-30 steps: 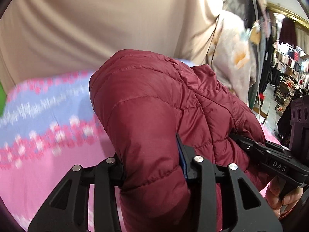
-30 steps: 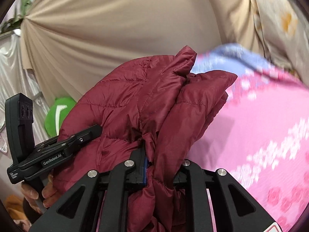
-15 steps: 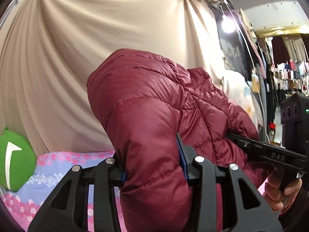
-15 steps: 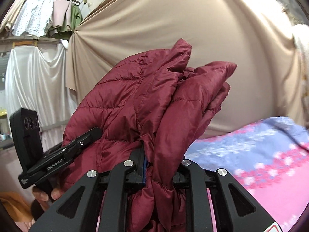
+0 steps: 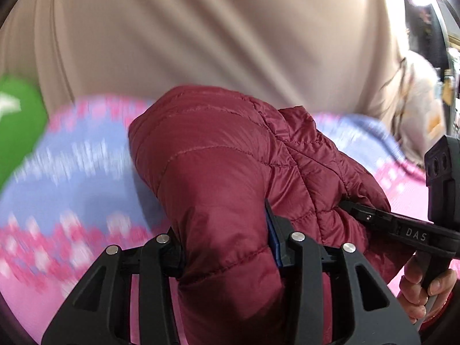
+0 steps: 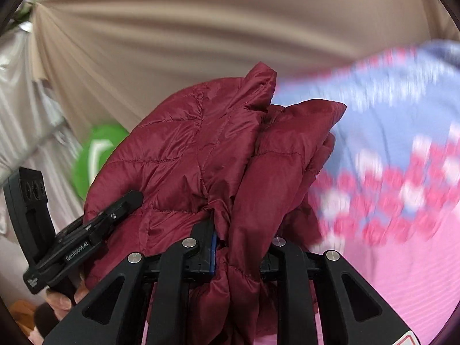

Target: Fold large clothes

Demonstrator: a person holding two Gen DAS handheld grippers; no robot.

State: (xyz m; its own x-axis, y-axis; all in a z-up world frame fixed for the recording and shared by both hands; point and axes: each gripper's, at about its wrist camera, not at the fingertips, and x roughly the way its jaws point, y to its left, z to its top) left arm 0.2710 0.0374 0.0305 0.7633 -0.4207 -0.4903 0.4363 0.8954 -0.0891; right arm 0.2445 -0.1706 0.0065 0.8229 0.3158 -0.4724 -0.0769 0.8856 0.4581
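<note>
Both wrist views, a two-handed carry of a dark red quilted puffer jacket (image 5: 224, 172); the garment is bunched between the two tools and held above a bedspread of pink and lilac-blue floral fabric (image 5: 72, 178), which appears streaked by motion blur. Left gripper (image 5: 227, 247): its black jaws are clamped on a thick padded roll of the jacket, the blue pad of one jaw pressed into the fabric; right gripper (image 6: 235, 244): its jaws are pinched on a narrower gathered fold, several layers hanging down between them. Each view shows the other tool at its edge, biting the same bundle from the side, with a hand (image 5: 425, 296) wrapped round the handle; the two grips therefore lie close together on the garment. Backdrop: a draped beige curtain (image 6: 230, 37); a round green object with a white mark (image 6: 97, 152) sits by the bed's far side. Step in hand, as judged: the jacket, gathered or part-folded, is being carried over the bed for laying down. The next move calls for lowering the bundle onto the spread, keeping both grips until the padding rests flat; slippery, springy quilting will tend to puff open, so releasing one side early risks undoing the fold.
</note>
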